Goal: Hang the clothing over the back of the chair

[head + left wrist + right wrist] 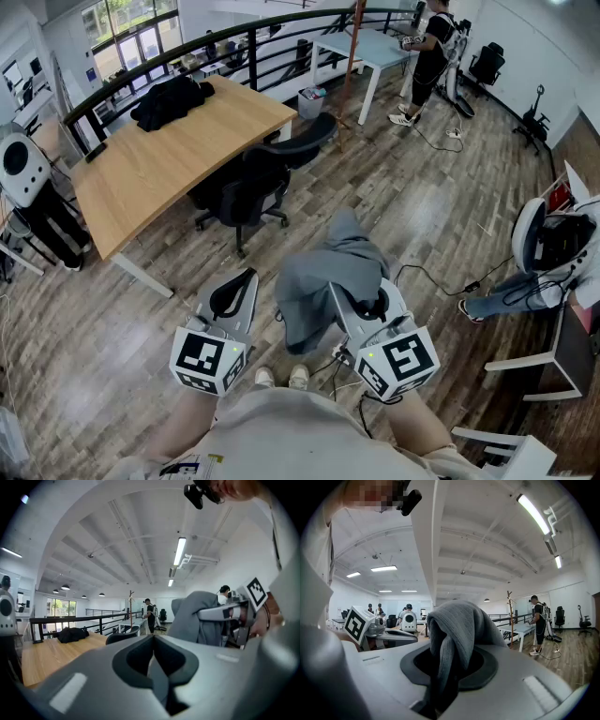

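Observation:
A grey garment (323, 277) hangs bunched from my right gripper (359, 298), which is shut on it above the wooden floor. In the right gripper view the cloth (459, 625) fills the jaws of the right gripper (447, 667) and drapes over them. My left gripper (242, 284) is beside it on the left, shut, with nothing between its jaws; in the left gripper view the left gripper (153, 641) shows its jaws meeting. The black office chair (248, 187) stands ahead of both grippers, by the desk, and its back (123, 637) shows low in the left gripper view.
A wooden desk (159, 164) stands behind the chair with a dark garment (172, 100) on it. A black railing (234, 47) runs beyond. A person (433, 52) stands far off by a white table (366, 47). Cables (441, 281) lie on the floor at right.

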A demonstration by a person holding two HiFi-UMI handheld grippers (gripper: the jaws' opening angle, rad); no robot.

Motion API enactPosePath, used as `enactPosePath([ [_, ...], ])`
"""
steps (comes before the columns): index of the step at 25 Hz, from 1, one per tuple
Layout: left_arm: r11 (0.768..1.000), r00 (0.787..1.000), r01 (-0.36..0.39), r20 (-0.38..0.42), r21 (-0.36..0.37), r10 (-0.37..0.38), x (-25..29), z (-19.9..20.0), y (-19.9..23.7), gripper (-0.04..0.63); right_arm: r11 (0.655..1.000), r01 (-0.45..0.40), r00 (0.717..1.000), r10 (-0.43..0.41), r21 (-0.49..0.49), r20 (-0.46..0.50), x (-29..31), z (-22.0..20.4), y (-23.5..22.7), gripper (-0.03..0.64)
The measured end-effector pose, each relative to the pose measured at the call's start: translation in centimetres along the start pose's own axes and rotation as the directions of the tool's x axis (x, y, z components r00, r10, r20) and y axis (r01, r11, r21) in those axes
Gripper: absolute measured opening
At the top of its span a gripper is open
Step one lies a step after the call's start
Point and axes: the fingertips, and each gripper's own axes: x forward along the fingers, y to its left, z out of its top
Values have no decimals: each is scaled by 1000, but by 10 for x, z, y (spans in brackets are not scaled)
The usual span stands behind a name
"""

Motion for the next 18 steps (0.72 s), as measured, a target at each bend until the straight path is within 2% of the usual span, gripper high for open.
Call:
enactPosePath([
  [10, 1000, 1000, 0, 12, -3, 0, -13, 2, -4, 2, 999, 27, 1000, -27, 21, 15, -14, 3, -4, 81],
  [18, 1000, 1000, 3, 13, 7, -3, -17, 1, -12, 2, 999, 40, 999, -39, -23, 22, -21, 10, -6, 84],
])
